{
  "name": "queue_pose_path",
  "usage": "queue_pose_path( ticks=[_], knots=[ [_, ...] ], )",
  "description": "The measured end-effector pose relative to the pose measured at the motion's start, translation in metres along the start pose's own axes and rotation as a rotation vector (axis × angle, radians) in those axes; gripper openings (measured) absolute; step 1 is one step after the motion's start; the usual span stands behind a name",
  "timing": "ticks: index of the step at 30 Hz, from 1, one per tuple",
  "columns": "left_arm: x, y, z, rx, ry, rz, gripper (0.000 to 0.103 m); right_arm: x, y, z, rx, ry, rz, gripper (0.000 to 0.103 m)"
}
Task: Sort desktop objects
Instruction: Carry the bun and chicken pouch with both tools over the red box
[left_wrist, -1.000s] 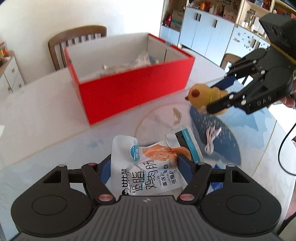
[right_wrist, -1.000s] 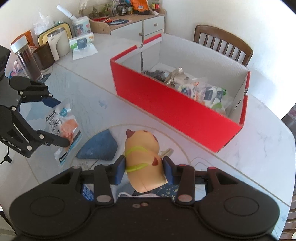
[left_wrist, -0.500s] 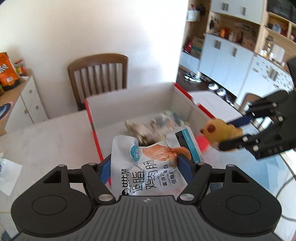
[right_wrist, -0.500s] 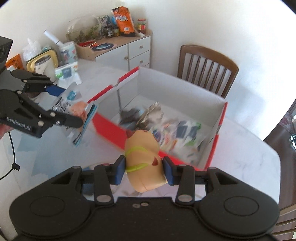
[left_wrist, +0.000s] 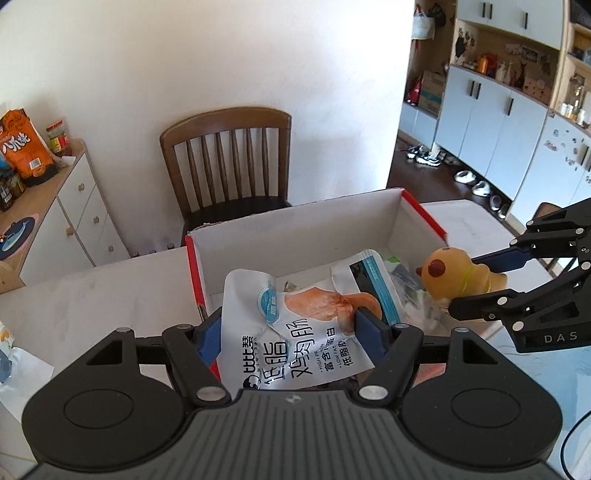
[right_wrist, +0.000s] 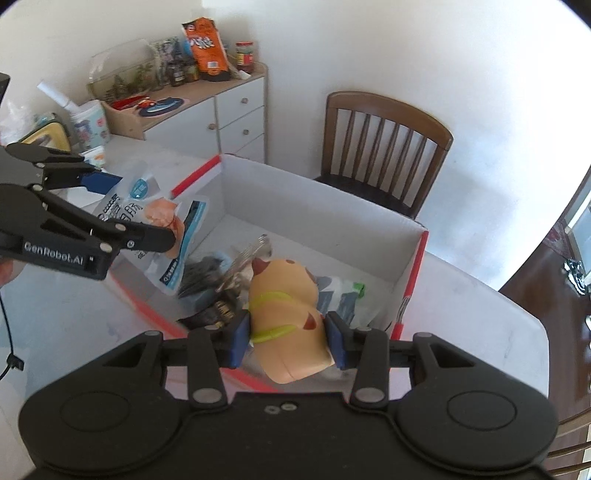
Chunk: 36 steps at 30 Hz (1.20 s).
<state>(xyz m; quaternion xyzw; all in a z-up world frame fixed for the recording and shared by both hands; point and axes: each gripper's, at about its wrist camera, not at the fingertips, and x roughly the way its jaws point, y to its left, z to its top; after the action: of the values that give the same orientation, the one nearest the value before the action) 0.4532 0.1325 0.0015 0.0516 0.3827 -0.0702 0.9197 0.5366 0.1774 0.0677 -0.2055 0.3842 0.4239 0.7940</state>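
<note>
Over the box: both loads are held above the red cardboard box with white inside (right_wrist: 369, 218).
Left gripper (left_wrist: 291, 328): fingers pinching a white foil snack pouch (left_wrist: 295, 332), near the box's left end.
Right gripper (right_wrist: 288, 334): fingers clamped on a tan squishy animal toy (right_wrist: 288, 314), long axis pointing away from the fingers, directly above the contents.
Judgement: release is all that remains; the toy is better centred.

The snack pouch (left_wrist: 295, 332) is glossy plastic film, crinkled and catching the light. The toy (right_wrist: 284, 317) looks like smooth, matt, soft rubber or foam (which one, the views do not settle). The box (left_wrist: 295, 229) is cardboard, glossy red outside and matt white inside. The desk (left_wrist: 92, 295) has a smooth, pale, marble-like top. Both the left claw (left_wrist: 291, 332) and right claw (right_wrist: 288, 338) are matt black plastic with blue pads. The chair (left_wrist: 229, 162) is varnished brown wood.
</note>
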Motion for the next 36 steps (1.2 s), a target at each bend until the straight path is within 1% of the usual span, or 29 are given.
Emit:
queue_pose_path(
  ticks=[3,9,15,22,27,36],
  knots=[
    [0.013,0.0,0.002,-0.001,0.017,0.011,0.072,0.012,-0.005,0.003,0.011,0.012,-0.019,0.043],
    [0.035,-0.004,-0.001,0.032,0.056,0.033,0.072,0.034,-0.018,0.001,0.05,0.043,-0.038,0.043],
    [0.053,-0.005,-0.006,0.049,0.094,0.051,0.072,0.05,-0.019,0.0,0.042,0.071,-0.058,0.043],
    [0.065,-0.007,-0.01,0.08,0.133,0.067,0.072,0.068,-0.018,-0.003,0.04,0.11,-0.083,0.043],
    [0.072,-0.005,-0.016,0.076,0.161,0.05,0.073,0.073,-0.019,-0.001,0.042,0.114,-0.074,0.044],
    [0.071,-0.009,-0.021,0.071,0.168,0.015,0.074,0.068,-0.012,0.0,0.034,0.101,-0.059,0.049]
  ],
)
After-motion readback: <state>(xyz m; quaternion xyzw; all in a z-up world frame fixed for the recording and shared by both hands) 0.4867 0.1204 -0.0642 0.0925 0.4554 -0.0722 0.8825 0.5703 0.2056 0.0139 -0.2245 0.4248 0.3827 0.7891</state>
